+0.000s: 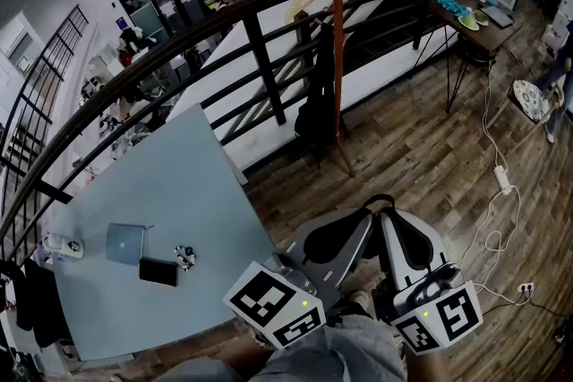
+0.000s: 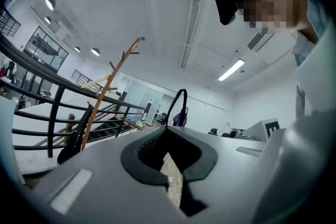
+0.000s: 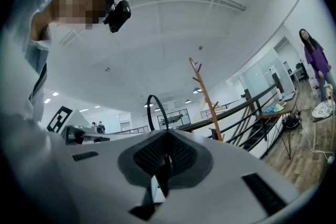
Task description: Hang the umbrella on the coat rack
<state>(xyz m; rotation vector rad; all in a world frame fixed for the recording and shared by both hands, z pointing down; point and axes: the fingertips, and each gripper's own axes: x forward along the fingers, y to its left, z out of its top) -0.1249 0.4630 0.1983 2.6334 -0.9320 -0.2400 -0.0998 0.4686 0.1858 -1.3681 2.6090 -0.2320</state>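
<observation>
The coat rack [image 1: 336,31] is an orange wooden pole with pegs, standing by the railing; it also shows in the left gripper view [image 2: 107,97] and the right gripper view [image 3: 206,97]. A long black bundle [image 1: 315,107], which looks like the folded umbrella, hangs against the pole [image 2: 76,139]. My left gripper [image 1: 358,228] and right gripper [image 1: 398,233] are low and close to my body, well short of the rack. Both look shut, with pads meeting at the tips. A thin black loop [image 1: 380,199] arches between the two tips; I cannot tell what it belongs to.
A dark metal railing [image 1: 260,58] runs behind the rack. A pale blue table [image 1: 161,192] at left bears a grey notebook [image 1: 124,242], a black phone [image 1: 158,271] and small items. A desk [image 1: 474,22] stands far right. White cables [image 1: 501,183] lie on the wood floor. A person in purple [image 3: 314,57] stands far off.
</observation>
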